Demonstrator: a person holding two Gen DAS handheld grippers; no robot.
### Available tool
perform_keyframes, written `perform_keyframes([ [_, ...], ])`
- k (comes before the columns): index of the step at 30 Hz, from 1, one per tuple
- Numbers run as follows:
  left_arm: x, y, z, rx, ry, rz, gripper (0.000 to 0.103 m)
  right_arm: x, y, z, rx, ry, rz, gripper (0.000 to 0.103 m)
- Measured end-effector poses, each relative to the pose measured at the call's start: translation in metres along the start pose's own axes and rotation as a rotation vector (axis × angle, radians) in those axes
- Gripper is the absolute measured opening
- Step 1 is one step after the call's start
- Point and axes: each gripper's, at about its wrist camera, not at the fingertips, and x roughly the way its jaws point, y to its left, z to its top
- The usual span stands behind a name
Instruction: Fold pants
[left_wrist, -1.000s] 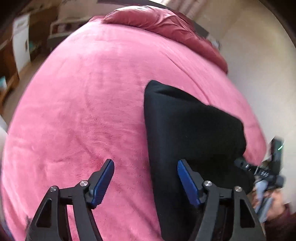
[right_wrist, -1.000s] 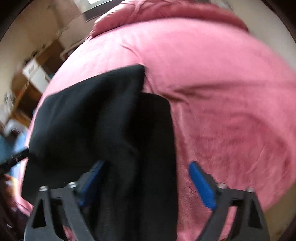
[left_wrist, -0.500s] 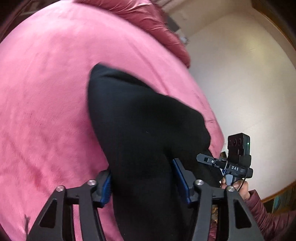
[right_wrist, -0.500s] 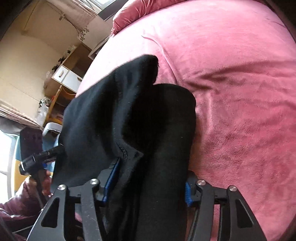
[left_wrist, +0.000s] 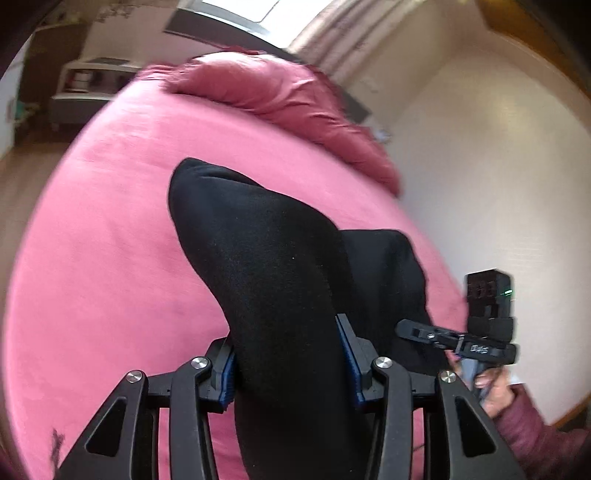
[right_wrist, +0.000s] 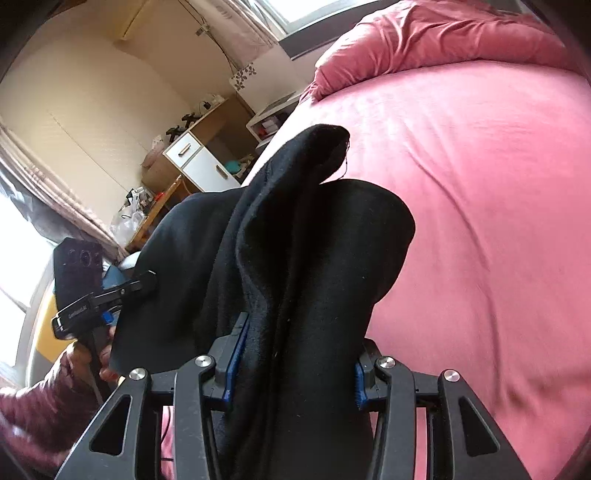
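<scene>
Black pants (left_wrist: 280, 288) clamped between both tools' jaws.

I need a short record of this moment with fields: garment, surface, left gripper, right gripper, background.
garment: black pants, bunched and lifted at the near end
surface: pink bed cover
left gripper: jaws just closed, pads pressing the pants
right gripper: jaws just closed, pads pressing the pants
background: rumpled pink duvet at the far end; white cabinet beside the bed
</scene>
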Motion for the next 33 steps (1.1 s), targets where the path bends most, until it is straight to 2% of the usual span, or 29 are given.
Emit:
perform_keyframes([
  [2,0.017,0.020,0.008,-0.021,0.040,0.073,0.049,0.041,-0.007,0.017,0.008,0.044,-0.015,0.046],
  [3,0.028,0.035,0.008,-0.052,0.076,0.146,0.052,0.055,-0.008,0.019,0.015,0.065,-0.033,0.046],
  [4,0.035,0.041,0.006,-0.069,0.106,0.161,0.060,0.070,-0.016,0.019,0.030,0.096,-0.073,0.047],
  [6,0.039,0.050,-0.001,-0.081,0.129,0.225,0.072,0.080,-0.027,0.018,0.070,0.108,-0.068,0.052],
  [8,0.031,0.044,-0.005,-0.074,0.097,0.237,0.075,0.075,-0.032,0.011,0.079,0.096,-0.068,0.059],
  [9,0.023,0.042,-0.012,-0.080,0.079,0.283,0.078,0.073,-0.030,0.009,0.071,0.091,-0.079,0.060],
  [10,0.017,0.040,-0.016,-0.085,0.061,0.315,0.078,0.072,-0.026,0.009,0.067,0.084,-0.096,0.067],
  [11,0.010,0.035,-0.021,-0.082,0.036,0.337,0.078,0.070,-0.021,0.013,0.066,0.074,-0.133,0.074],
  [14,-0.008,0.014,-0.035,-0.083,-0.031,0.436,0.079,0.050,-0.004,0.011,0.009,0.026,-0.251,0.076],
  [15,-0.015,0.007,-0.040,-0.082,-0.050,0.444,0.079,0.041,0.008,0.007,-0.016,0.001,-0.299,0.078],
  [17,-0.025,-0.013,-0.053,-0.070,-0.082,0.473,0.079,0.027,0.028,0.000,-0.050,-0.045,-0.338,0.086],
  [20,-0.033,-0.030,-0.054,-0.046,-0.120,0.526,0.079,0.015,0.059,-0.014,-0.090,-0.083,-0.411,0.090],
  [26,-0.062,-0.053,-0.092,0.036,-0.159,0.634,0.079,0.014,0.106,-0.050,-0.137,-0.078,-0.452,0.091],
  [33,-0.086,-0.071,-0.125,0.041,-0.176,0.638,0.079,0.011,0.125,-0.084,-0.100,-0.091,-0.470,0.091],
])
